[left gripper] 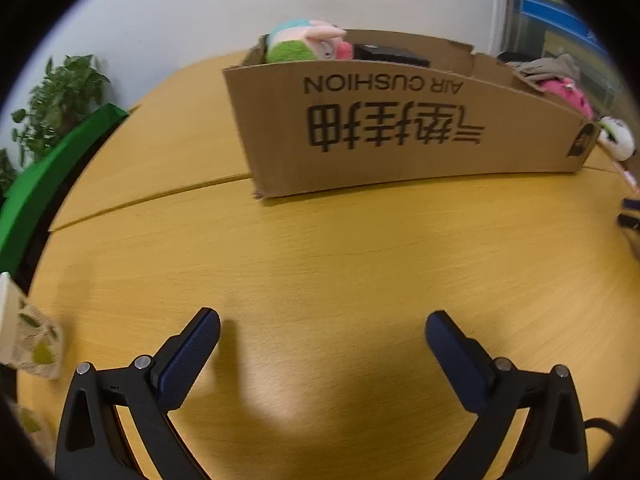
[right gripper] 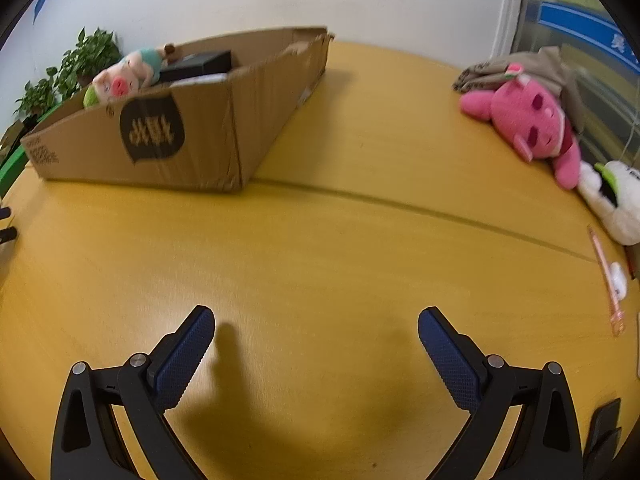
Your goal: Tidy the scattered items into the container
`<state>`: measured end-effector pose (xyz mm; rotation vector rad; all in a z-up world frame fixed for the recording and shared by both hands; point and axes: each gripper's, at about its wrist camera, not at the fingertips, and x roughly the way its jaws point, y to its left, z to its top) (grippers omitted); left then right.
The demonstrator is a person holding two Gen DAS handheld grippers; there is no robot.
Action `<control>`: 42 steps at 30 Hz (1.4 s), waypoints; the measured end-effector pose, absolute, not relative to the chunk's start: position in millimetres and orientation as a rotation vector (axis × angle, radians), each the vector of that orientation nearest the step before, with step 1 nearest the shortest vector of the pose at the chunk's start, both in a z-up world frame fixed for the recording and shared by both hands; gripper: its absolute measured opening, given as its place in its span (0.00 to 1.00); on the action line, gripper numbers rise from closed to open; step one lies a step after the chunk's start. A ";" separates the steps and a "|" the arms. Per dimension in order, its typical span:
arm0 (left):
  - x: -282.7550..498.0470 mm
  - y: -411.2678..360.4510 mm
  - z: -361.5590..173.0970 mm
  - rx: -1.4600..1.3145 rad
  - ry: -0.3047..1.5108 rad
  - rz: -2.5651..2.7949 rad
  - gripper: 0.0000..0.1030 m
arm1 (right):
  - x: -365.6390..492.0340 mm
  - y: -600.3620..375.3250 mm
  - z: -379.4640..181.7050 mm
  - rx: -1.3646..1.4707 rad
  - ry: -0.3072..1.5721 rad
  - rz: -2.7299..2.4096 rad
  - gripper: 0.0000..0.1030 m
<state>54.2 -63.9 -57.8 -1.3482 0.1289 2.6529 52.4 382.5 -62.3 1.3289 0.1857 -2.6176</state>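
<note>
A long cardboard box (left gripper: pixel 400 132) (right gripper: pixel 160 140) stands on the yellow table, holding a pig plush (left gripper: pixel 308 42) (right gripper: pixel 124 76) and a black case (left gripper: pixel 388 54) (right gripper: pixel 200 65). Outside the box, at the right, lie a pink plush (right gripper: pixel 528 124) (left gripper: pixel 564 92) on beige cloth (right gripper: pixel 516 68), a white plush (right gripper: pixel 616 200) (left gripper: pixel 618 136) and a pink pen (right gripper: pixel 606 280). My left gripper (left gripper: pixel 322 320) hangs open over bare table in front of the box. My right gripper (right gripper: pixel 316 318) is open too, over bare table, well short of the plush toys.
Potted plants (left gripper: pixel 60 96) (right gripper: pixel 80 64) and a green board (left gripper: pixel 52 176) stand at the left by the wall. A patterned pouch (left gripper: pixel 34 340) lies at the table's left edge. A dark object (right gripper: pixel 604 428) sits at the lower right. A seam (right gripper: pixel 440 208) crosses the tabletop.
</note>
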 end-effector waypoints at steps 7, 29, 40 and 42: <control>37.6 -69.3 -58.2 -1.335 0.134 2.622 1.00 | 61.9 366.0 -64.7 1.279 0.219 -2.561 1.00; 41.4 -69.2 -57.0 -1.316 0.174 2.580 1.00 | 45.7 350.5 -61.1 1.232 0.295 -2.446 1.00; 34.9 -69.7 -57.1 -1.285 0.221 2.512 1.00 | 48.9 354.7 -61.2 1.197 0.337 -2.379 1.00; 34.9 -69.5 -57.1 -1.285 0.223 2.511 1.00 | 47.6 354.5 -60.5 1.198 0.337 -2.378 1.00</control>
